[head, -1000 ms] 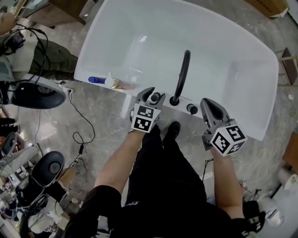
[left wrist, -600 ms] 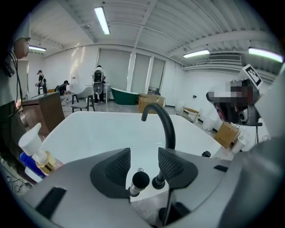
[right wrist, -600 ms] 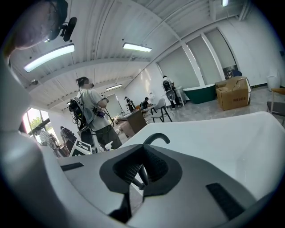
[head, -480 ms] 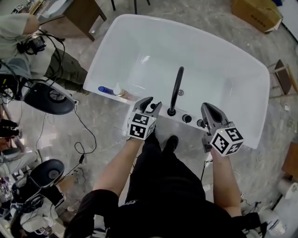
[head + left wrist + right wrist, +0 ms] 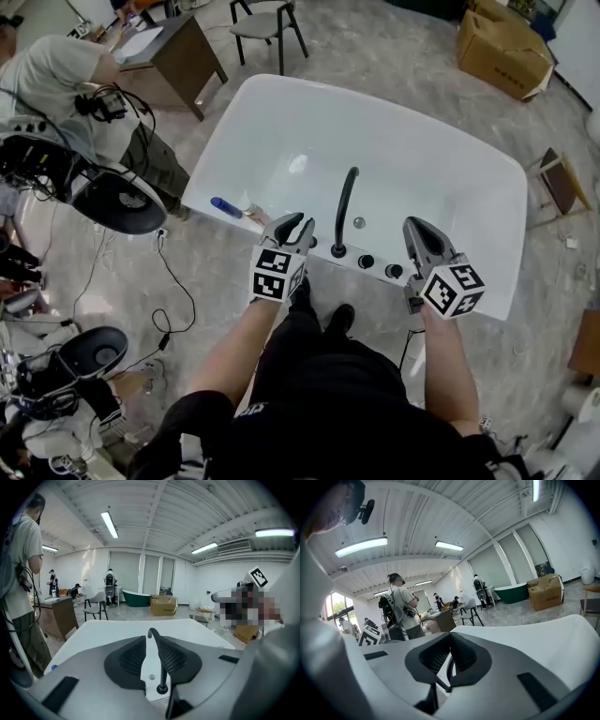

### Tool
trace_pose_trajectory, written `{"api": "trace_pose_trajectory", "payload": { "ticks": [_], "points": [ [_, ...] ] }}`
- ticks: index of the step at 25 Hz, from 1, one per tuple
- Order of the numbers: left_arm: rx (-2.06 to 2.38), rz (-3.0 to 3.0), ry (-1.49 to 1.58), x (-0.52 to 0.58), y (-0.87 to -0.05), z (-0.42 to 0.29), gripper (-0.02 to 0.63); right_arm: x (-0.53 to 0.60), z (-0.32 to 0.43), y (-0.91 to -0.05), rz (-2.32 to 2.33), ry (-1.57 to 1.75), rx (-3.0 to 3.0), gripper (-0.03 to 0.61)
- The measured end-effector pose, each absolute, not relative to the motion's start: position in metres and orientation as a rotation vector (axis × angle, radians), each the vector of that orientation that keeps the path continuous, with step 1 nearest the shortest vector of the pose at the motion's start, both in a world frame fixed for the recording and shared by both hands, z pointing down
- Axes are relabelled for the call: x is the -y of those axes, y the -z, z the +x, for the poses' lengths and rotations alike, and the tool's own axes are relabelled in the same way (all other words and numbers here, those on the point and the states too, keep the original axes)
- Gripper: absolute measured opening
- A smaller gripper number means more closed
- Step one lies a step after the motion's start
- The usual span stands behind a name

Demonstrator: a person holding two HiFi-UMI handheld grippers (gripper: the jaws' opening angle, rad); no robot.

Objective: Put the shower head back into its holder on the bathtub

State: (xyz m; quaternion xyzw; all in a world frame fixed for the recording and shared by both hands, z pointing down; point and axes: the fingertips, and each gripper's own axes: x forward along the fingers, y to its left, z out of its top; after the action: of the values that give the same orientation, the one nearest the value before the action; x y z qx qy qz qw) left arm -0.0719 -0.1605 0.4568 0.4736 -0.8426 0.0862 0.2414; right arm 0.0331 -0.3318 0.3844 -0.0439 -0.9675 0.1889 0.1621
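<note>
Bathtub (image 5: 422, 159): glossy white, rounded oblong | tap (image 5: 344, 211): slim black arch on near rim | shower head: cannot be made out | left gripper (image 5: 298, 225): ribbed dark pads, jaws just closing to a narrow gap, nothing between | right gripper (image 5: 418, 225): jaws together, empty

A smooth, glossy finish like enamel or acrylic is shown by the white oval bathtub (image 5: 422, 159), and a bright highlight is carried on its inner wall. The black curved tap spout (image 5: 345, 208) on its rim is finished in what looks like matt metal. The grey veined stone floor (image 5: 394, 47) is polished to a soft sheen. Plain matt card is seen in the brown cardboard box (image 5: 502, 52), and dark wood in the brown desk (image 5: 187, 61). The right gripper (image 5: 450, 637) is cased in matt grey plastic, and its black pads (image 5: 462, 656) are moulded with a fine ribbed texture. Matt black cloth is worn on the person's legs (image 5: 328, 375).
</note>
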Motion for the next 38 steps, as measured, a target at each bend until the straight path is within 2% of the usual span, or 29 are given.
{"api": "trace_pose_trajectory", "payload": {
  "ticks": [13, 23, 38],
  "points": [
    [2.424, 1.386, -0.171, 0.143, -0.341, -0.078, 0.061, 0.316, 0.039, -0.349, -0.172, -0.585, 2.848, 0.014],
    [2.514, 1.455, -0.163, 0.102, -0.279, -0.125, 0.054, 0.288, -0.003, -0.28, -0.127, -0.34, 2.98, 0.012],
    [2.605, 1.441, -0.082, 0.074, -0.23, -0.177, 0.051, 0.256, -0.018, -0.224, 0.015, -0.205, 3.08, 0.011]
  ]
}}
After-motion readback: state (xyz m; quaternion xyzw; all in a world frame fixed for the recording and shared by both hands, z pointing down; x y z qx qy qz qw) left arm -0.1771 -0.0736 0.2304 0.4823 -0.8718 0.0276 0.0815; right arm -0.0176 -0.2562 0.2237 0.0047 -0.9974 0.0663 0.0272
